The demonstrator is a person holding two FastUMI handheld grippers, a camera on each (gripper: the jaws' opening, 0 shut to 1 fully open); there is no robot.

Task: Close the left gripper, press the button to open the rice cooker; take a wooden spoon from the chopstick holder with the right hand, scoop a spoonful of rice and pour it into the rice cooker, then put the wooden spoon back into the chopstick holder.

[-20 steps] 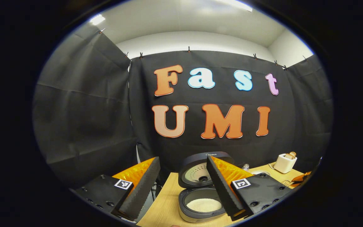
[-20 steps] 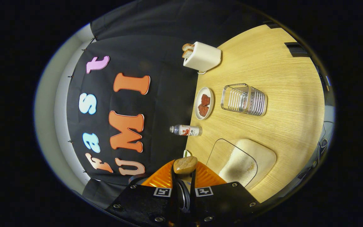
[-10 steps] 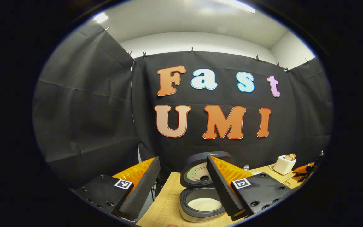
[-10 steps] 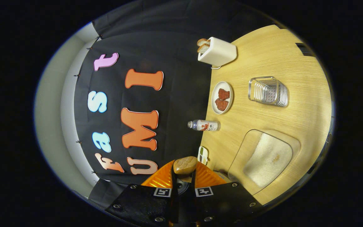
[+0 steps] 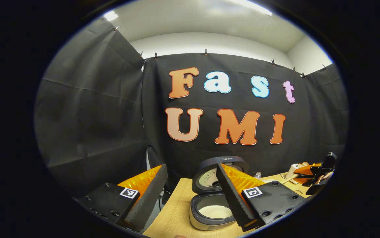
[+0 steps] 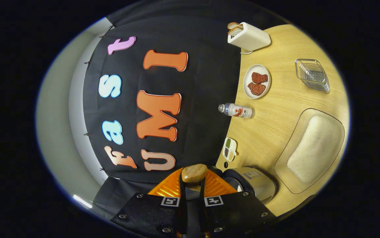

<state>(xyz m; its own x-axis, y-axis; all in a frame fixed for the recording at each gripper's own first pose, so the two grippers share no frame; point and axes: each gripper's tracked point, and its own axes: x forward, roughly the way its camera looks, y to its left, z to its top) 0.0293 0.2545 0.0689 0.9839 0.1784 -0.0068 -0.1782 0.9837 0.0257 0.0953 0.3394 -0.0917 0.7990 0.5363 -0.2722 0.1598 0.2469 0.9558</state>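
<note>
We're looking out along the left gripper [image 5: 191,195], and its two fingers stand wide apart with nothing between them. Just past them the rice cooker [image 5: 213,205] sits on the wooden table [image 5: 173,215] with its lid [image 5: 219,170] up against the back cloth, and we can see a pale bed of rice [image 5: 214,211] down in the pot.

Off at the right edge of the left gripper view we catch the right gripper [image 5: 315,172], held high over the table. Over to the right gripper view, which is rolled on its side: the right gripper's fingers are closed tight on the wooden spoon [image 6: 193,174], whose bowl pokes out just above the fingertips. We can't tell whether the bowl carries any rice. Right beside it is the rice cooker's body [image 6: 252,183].

Farther along the table we see a clear tray of rice [image 6: 310,150], a small seasoning dish [image 6: 229,149], a lying bottle [image 6: 236,110], a plate of meat [image 6: 257,81], a wire rack [image 6: 312,75] and a white toaster [image 6: 249,36] with bread in it.
</note>
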